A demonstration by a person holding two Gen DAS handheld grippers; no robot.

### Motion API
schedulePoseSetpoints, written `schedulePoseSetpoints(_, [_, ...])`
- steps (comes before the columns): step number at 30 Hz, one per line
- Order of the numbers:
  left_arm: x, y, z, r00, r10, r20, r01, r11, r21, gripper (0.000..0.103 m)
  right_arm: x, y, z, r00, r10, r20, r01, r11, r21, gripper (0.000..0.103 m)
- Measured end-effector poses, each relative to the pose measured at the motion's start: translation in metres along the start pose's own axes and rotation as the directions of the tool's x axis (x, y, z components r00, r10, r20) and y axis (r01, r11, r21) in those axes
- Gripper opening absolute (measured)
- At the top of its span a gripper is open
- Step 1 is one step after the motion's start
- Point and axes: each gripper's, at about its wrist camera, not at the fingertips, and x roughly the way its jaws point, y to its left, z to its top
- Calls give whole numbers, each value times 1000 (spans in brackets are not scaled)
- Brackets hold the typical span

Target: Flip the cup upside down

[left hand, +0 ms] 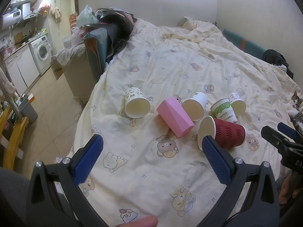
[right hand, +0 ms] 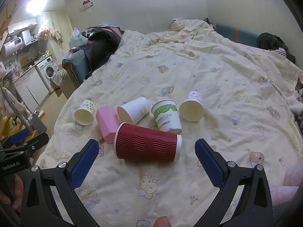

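Several cups lie on the bed quilt point(right hand: 217, 71). A dark red ribbed cup point(right hand: 147, 143) lies on its side just ahead of my right gripper point(right hand: 146, 149), which is open and empty; it also shows in the left wrist view point(left hand: 225, 134). Behind it lie a pink faceted cup point(right hand: 107, 123), a plain white cup point(right hand: 133, 111), a green-print paper cup point(right hand: 167, 116) standing upside down, a lilac-print cup point(right hand: 192, 106) and a spotted cup point(right hand: 85, 112). My left gripper point(left hand: 152, 143) is open and empty, nearer than the pink cup point(left hand: 175, 116).
A cat point(right hand: 299, 102) lies at the bed's right edge. Dark clothes and a teal bench point(right hand: 89, 54) sit at the bed's left side. The bed drops to a tiled floor with a grey bin point(left hand: 28, 109) at left. The right gripper's body point(left hand: 280, 140) shows in the left view.
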Motion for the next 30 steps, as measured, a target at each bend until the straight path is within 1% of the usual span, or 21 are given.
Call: schedulePoseSetpoints(30, [2, 0, -1, 1000, 1, -3, -1, 1000, 0, 103, -3, -2, 2, 1000, 0, 2, 0, 1000, 9, 103])
